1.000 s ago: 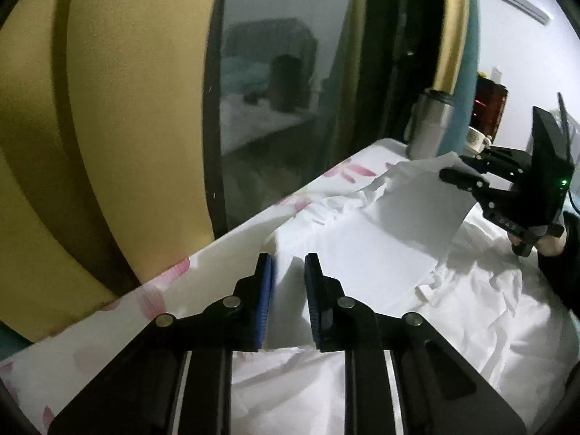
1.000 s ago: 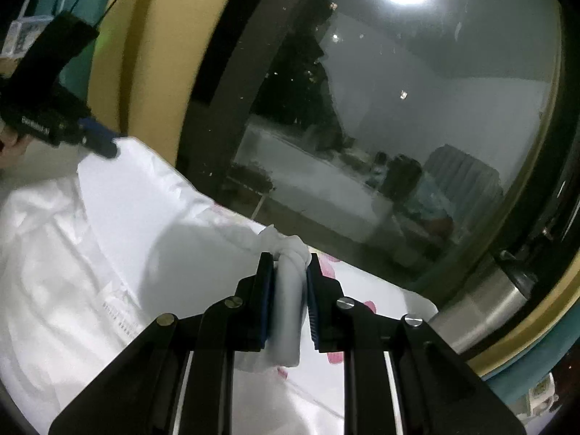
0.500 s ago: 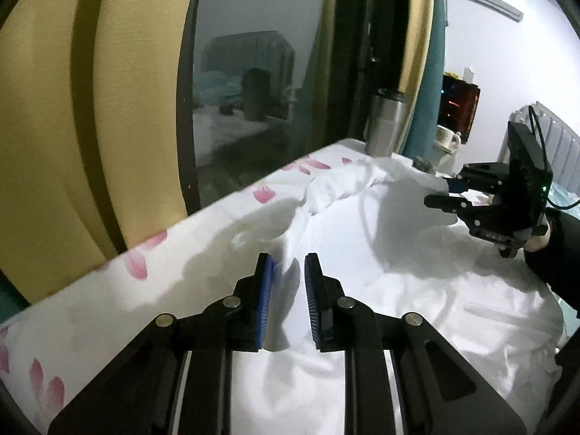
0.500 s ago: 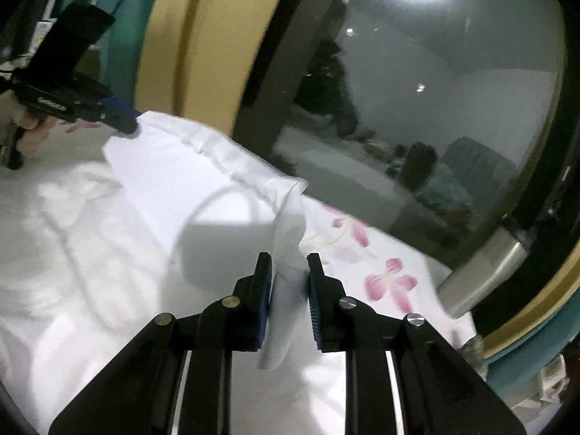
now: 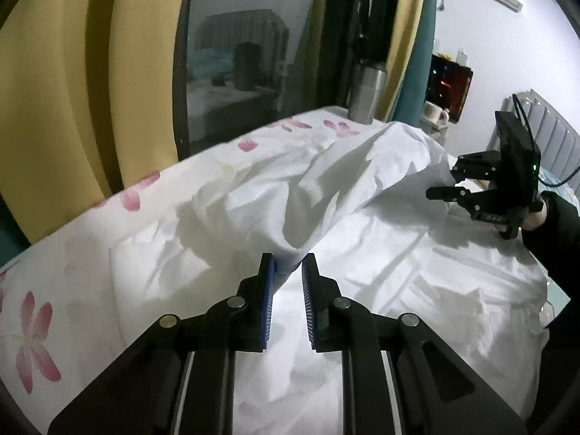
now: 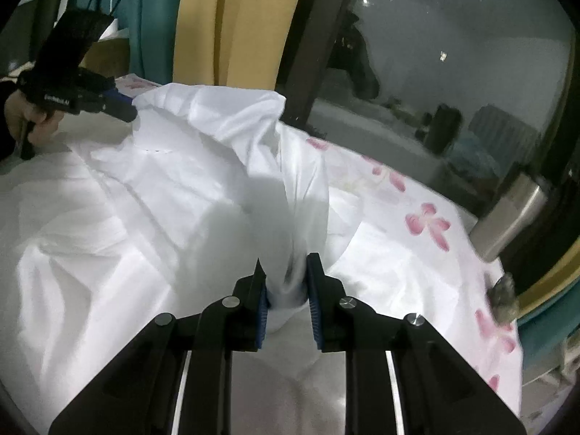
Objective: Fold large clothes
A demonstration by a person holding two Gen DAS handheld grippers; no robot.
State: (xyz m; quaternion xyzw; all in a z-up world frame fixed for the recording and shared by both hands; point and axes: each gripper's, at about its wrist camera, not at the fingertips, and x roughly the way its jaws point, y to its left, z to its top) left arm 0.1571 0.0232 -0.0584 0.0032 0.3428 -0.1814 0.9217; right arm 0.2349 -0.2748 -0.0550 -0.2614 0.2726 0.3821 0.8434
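Wrist views face each other low over shared garment (image 5: 362,166).

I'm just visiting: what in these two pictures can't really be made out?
- What kind of garment the white cloth is: bunched in both views.
- The left gripper's grip: left wrist view, cloth covers the pad tips.
- Beyond the window: reflections only.
- The items on the shelf: too small, dim.

The garment (image 5: 366,166) is thin white cloth, matt and heavily creased; the sheet (image 5: 54,264) under it is smooth matt cloth printed with pink flowers. Both grippers, left (image 5: 288,272) and right (image 6: 286,279), are matt black plastic with ribbed blue pads (image 5: 267,311) and bright metal pivot pins. The flask (image 5: 364,92) is brushed metal, the window pane (image 6: 453,83) glossy and reflective, the curtain (image 5: 72,83) matt yellow cloth.
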